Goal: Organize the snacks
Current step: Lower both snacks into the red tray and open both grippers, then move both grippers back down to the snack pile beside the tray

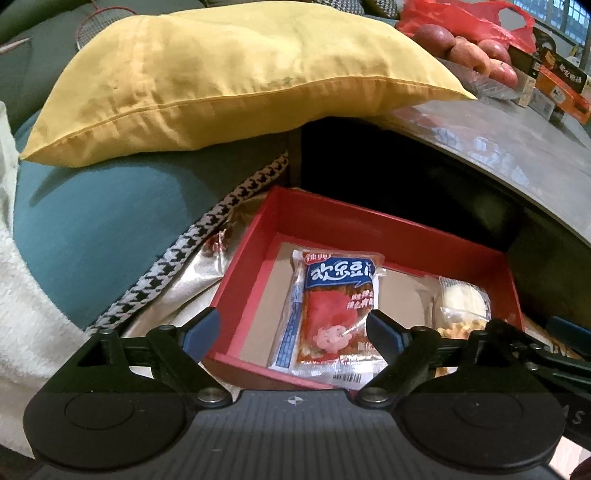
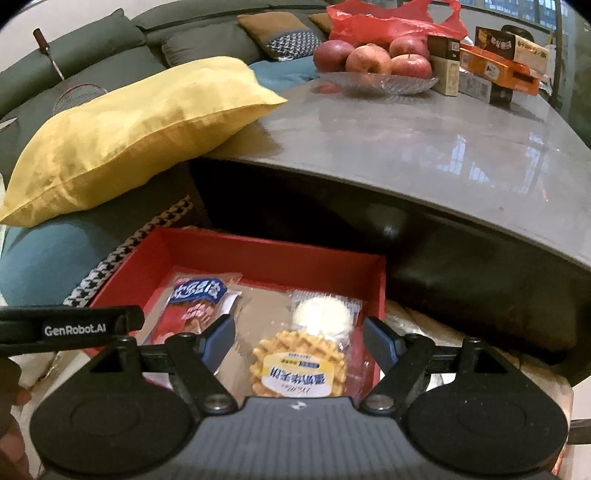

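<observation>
A red box (image 1: 255,236) sits low beside the sofa and holds snacks. A red and blue snack packet (image 1: 334,310) lies at its left, over a thin blue and white sachet (image 1: 290,328). A wrapped waffle (image 2: 299,365) and a white round cake in clear wrap (image 2: 321,312) lie at its right. My left gripper (image 1: 293,328) is open and empty just above the red and blue packet. My right gripper (image 2: 299,341) is open and empty above the waffle. The box (image 2: 258,258) and the packet (image 2: 194,306) also show in the right wrist view.
A yellow cushion (image 1: 221,77) rests on a teal cushion (image 1: 92,229) and on the grey table's edge (image 2: 424,147). On the table stand a glass bowl of apples (image 2: 373,59), a red plastic bag (image 2: 391,22) and several snack boxes (image 2: 498,62). A small wrapped candy (image 1: 214,245) lies left of the box.
</observation>
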{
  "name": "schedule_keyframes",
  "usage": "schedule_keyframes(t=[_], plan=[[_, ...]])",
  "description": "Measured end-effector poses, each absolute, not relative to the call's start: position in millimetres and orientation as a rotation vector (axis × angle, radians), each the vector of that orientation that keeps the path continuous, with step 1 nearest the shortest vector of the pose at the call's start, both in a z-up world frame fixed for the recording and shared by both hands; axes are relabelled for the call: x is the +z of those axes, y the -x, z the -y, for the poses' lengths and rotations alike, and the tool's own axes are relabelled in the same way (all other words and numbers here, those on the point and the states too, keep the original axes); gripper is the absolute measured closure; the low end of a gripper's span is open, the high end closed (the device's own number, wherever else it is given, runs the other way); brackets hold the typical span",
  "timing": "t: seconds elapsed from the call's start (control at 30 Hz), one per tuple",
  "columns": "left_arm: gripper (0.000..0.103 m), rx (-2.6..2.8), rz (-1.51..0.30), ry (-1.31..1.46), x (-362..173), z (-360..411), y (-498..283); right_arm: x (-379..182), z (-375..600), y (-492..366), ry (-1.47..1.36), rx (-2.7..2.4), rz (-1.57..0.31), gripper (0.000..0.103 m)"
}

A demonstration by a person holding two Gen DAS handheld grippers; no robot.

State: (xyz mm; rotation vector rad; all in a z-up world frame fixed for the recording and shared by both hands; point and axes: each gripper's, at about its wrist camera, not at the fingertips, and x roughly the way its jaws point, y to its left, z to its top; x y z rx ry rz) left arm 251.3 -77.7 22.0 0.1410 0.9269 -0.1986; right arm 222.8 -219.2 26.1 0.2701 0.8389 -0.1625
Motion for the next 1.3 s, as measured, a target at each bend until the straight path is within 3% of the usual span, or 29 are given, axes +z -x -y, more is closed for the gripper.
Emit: schedule_keyframes(t=[1.3], plan=[[0.011, -0.274, -1.08, -0.158, -10.6, 38.4, -172.6, 17.4, 189.4, -160.3, -0.191, -0.126, -0.938, 0.031]])
